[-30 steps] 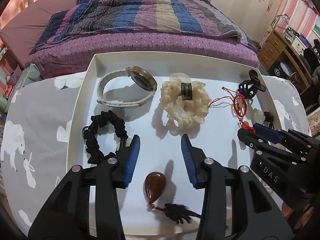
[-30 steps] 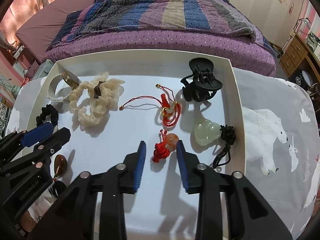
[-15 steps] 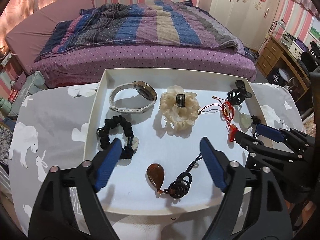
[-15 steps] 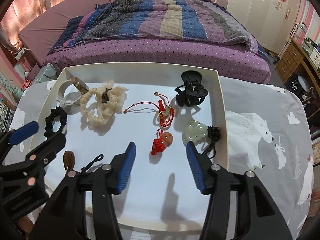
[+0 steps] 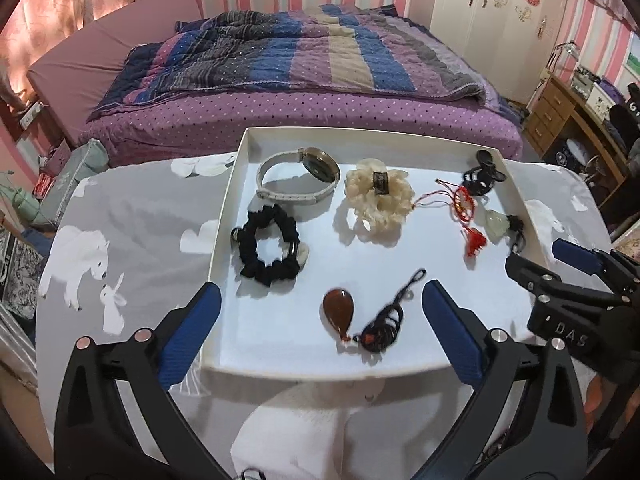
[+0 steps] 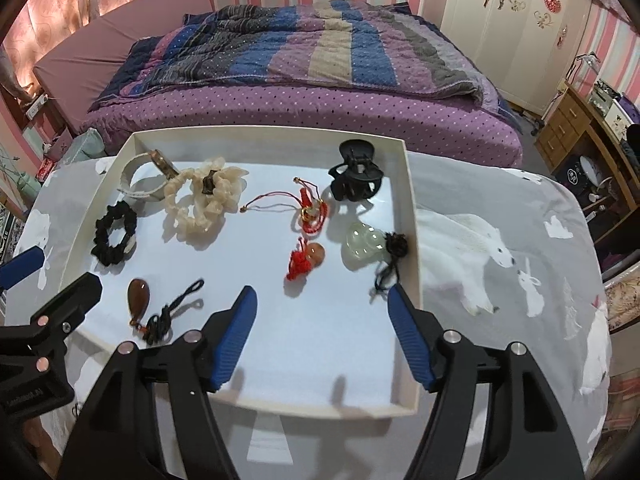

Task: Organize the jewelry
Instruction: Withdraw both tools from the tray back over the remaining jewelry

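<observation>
A white tray [image 5: 224, 216] holds a white-strapped watch [image 5: 298, 184], a cream scrunchie [image 5: 378, 200], a black scrunchie [image 5: 268, 248], a brown teardrop pendant [image 5: 339, 312] on black cord, a red cord bracelet [image 6: 312, 210], a red knot with an orange bead [image 6: 306, 260], a pale green pendant [image 6: 362, 242] and a black claw clip [image 6: 356, 178]. My left gripper [image 5: 320, 286] hovers over the tray's near left, jaws opening wide, nothing held; the brown pendant lies below. My right gripper [image 6: 321, 289] hovers over the near right, jaws opening, nothing between them.
The tray sits on a grey tablecloth [image 5: 132, 220] printed with white animals. A bed with a striped quilt [image 5: 300, 52] lies beyond the table. A wooden desk [image 6: 580, 132] stands at the far right, boxes and clutter [image 5: 60, 184] on the floor at left.
Both grippers have lifted and pulled back from the tray, and both jaws have spread much wider. The brown pendant and the red knot charm now lie free on the tray.
</observation>
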Demonstrator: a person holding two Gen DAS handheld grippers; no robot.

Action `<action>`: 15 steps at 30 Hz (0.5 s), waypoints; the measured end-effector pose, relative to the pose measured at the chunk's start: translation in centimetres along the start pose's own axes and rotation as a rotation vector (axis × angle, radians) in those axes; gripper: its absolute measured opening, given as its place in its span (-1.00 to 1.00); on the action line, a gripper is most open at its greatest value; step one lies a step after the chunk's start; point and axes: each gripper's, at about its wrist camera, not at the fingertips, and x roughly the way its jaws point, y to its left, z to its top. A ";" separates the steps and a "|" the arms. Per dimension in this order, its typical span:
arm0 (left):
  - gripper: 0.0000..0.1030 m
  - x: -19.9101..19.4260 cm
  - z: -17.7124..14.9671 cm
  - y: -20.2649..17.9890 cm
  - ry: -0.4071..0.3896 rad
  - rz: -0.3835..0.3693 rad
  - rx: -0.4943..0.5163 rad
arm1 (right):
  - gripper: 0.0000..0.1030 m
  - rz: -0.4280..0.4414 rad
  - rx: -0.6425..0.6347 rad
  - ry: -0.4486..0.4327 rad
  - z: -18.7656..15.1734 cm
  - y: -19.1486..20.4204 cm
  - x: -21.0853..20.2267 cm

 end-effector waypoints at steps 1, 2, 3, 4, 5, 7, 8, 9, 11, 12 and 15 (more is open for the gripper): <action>0.94 -0.4 -0.3 0.2 -0.004 -0.004 0.000 | 0.33 -0.002 0.000 -0.004 -0.2 -0.1 -0.4; 0.94 -0.6 -0.7 0.3 -0.005 -0.004 -0.001 | 0.34 -0.006 0.002 -0.005 -0.5 -0.3 -0.7; 0.94 -0.9 -1.0 0.5 -0.003 -0.002 -0.004 | 0.37 -0.009 0.010 -0.004 -0.8 -0.5 -1.2; 0.94 -1.0 -1.5 0.7 0.006 0.001 -0.009 | 0.39 -0.008 0.016 -0.002 -1.1 -0.6 -1.5; 0.94 -1.1 -1.9 0.9 0.019 0.001 -0.014 | 0.41 -0.004 0.020 0.002 -1.5 -0.7 -1.8; 0.94 -1.3 -3.0 1.3 0.038 -0.021 -0.027 | 0.41 0.005 0.029 0.005 -2.4 -1.0 -2.5; 0.93 -1.3 -3.4 1.5 0.043 -0.027 -0.029 | 0.41 0.006 0.030 0.004 -2.7 -1.1 -2.7; 0.94 -1.3 -3.8 1.6 0.047 -0.029 -0.028 | 0.41 0.006 0.030 0.005 -3.2 -1.2 -3.0; 0.94 -1.4 -4.8 1.8 0.055 -0.023 -0.030 | 0.41 0.006 0.029 0.011 -3.8 -1.2 -3.3; 0.94 -1.4 -5.2 1.9 0.058 -0.021 -0.032 | 0.41 0.013 0.028 0.015 -4.4 -1.1 -3.5; 0.94 -1.8 -6.7 2.3 0.062 -0.023 -0.037 | 0.41 0.019 0.021 0.028 -5.7 -1.2 -3.9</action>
